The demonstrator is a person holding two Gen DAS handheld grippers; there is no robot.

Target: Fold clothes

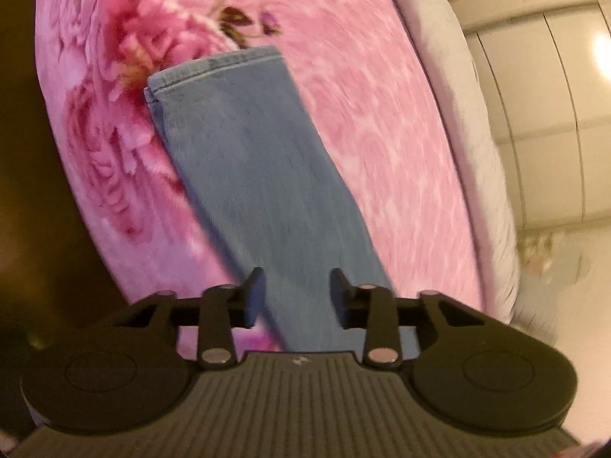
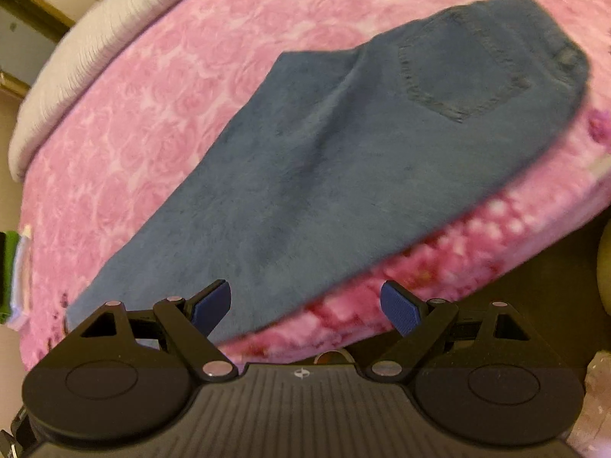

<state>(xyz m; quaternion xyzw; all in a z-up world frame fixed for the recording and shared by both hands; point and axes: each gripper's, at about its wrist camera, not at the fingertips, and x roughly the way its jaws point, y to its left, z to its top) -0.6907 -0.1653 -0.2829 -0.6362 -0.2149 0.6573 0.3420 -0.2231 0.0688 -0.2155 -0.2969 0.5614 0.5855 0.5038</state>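
Denim jeans' hem [image 1: 214,66] leftward, pocket [image 2: 464,72] rightward, left gripper [image 1: 298,297] and right gripper [image 2: 305,307] spread.

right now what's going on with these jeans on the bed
A person with a gripper in each hand is folding jeans laid flat on a pink floral blanket. The left gripper hovers open over the leg end near the hem; the right gripper is open beside the waist end. Neither grips fabric.
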